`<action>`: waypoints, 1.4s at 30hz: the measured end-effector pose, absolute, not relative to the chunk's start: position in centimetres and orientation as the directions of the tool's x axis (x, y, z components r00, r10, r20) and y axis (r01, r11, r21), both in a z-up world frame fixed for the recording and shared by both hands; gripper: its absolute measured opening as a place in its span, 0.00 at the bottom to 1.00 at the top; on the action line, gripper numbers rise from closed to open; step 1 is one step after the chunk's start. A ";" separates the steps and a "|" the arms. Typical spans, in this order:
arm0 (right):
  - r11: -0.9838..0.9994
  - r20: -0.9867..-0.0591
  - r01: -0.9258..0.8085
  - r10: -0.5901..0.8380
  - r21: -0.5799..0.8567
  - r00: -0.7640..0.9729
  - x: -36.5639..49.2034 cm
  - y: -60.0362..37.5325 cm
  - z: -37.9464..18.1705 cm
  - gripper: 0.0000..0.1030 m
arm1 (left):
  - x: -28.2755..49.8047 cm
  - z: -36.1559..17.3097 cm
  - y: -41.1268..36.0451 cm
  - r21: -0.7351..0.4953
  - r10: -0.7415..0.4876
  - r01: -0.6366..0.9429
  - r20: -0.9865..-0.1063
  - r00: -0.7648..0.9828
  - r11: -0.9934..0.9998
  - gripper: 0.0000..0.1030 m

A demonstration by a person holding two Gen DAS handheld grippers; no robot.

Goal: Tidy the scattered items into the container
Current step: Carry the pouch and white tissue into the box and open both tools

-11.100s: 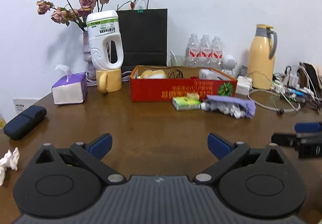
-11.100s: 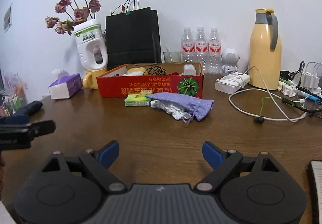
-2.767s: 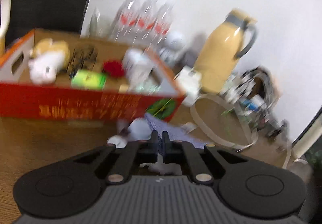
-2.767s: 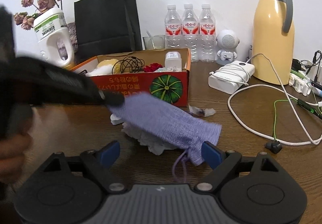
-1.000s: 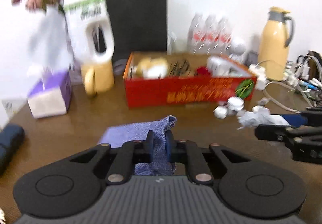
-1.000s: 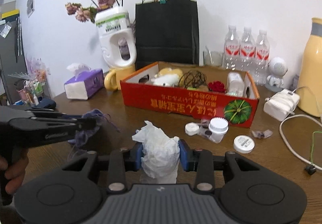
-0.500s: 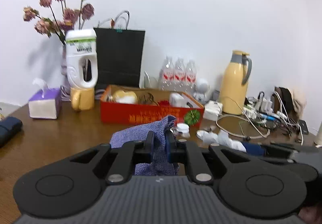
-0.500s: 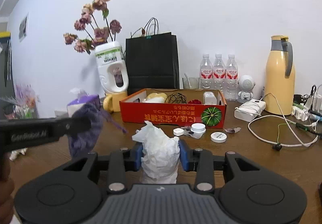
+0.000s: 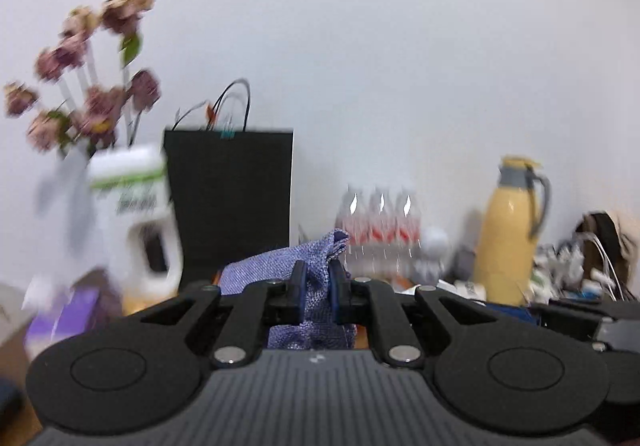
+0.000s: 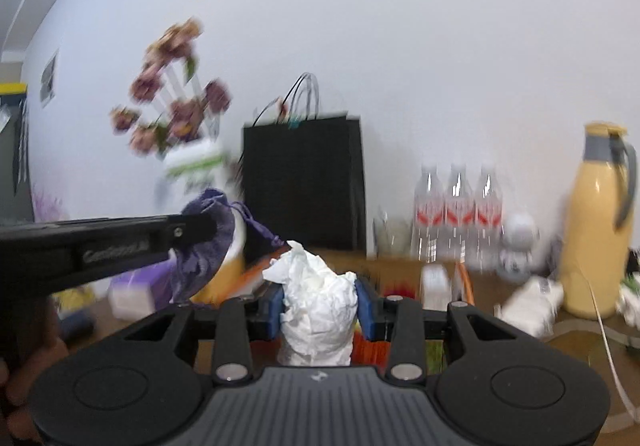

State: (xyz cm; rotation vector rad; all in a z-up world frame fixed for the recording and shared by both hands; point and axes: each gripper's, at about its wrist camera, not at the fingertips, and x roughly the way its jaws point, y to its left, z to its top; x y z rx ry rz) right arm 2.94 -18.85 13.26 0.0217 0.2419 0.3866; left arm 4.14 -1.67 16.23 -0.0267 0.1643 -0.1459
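My left gripper [image 9: 318,288] is shut on a purple knitted pouch [image 9: 280,266] and holds it high above the table. In the right wrist view the same gripper [image 10: 208,226] reaches in from the left with the pouch [image 10: 204,246] hanging from it. My right gripper [image 10: 320,302] is shut on a crumpled white tissue wad [image 10: 316,298]. The red cardboard box [image 10: 400,286] lies just beyond and below the tissue, mostly hidden and blurred.
A black paper bag [image 10: 304,181], a vase of dried flowers [image 10: 176,113], a white detergent jug [image 9: 132,213], three water bottles [image 10: 460,205], a yellow thermos [image 10: 600,217], a white charger [image 10: 528,302] and a purple tissue box [image 9: 60,318] stand around the box.
Both grippers have risen and tilted up, so the table has dropped almost out of view. The pouch and the tissue stay held. The views are now blurred.
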 end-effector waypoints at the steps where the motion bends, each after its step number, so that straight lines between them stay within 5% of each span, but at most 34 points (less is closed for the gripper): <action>1: 0.926 -0.230 -0.371 0.376 0.067 0.898 4.7 -18.8 14.2 0.34 | 5.8 17.2 -1.6 -0.046 -0.134 0.128 -0.164 0.977 0.991 0.12; 8: 0.937 -0.314 -0.337 0.350 0.096 0.883 12.9 -19.3 15.2 0.34 | 12.5 17.2 -1.0 -0.093 -0.120 0.101 -0.230 0.966 0.990 0.12; 19: 0.932 -0.742 -0.318 0.337 0.175 0.580 29.3 -19.6 12.4 0.35 | 28.2 12.5 -0.1 -0.143 -0.134 0.040 -0.745 0.654 0.989 0.12; 28: 0.956 -0.924 -0.232 0.245 0.180 0.295 35.0 -18.3 6.5 0.39 | 31.6 7.5 -2.2 -0.129 -0.150 0.077 -0.885 0.440 0.989 0.16; 29: 0.957 -0.927 -0.218 0.248 0.190 0.280 35.2 -18.3 6.1 0.40 | 31.7 7.4 -2.2 -0.146 -0.165 0.076 -0.892 0.421 0.986 0.25; 31: 0.955 -0.928 -0.189 0.272 0.228 0.254 35.2 -18.5 5.9 0.49 | 31.9 7.9 -2.0 -0.177 -0.194 0.079 -0.898 0.395 0.981 0.58; 36: 0.960 -0.922 -0.166 0.267 0.227 0.280 34.7 -19.5 7.9 0.66 | 32.0 10.3 -1.3 -0.191 -0.210 0.087 -0.902 0.378 0.978 0.76; 42: 0.975 -0.917 -0.144 0.209 0.169 0.341 34.1 -21.0 12.3 0.73 | 32.2 14.1 0.1 -0.106 -0.094 -0.005 -0.898 0.430 0.994 0.96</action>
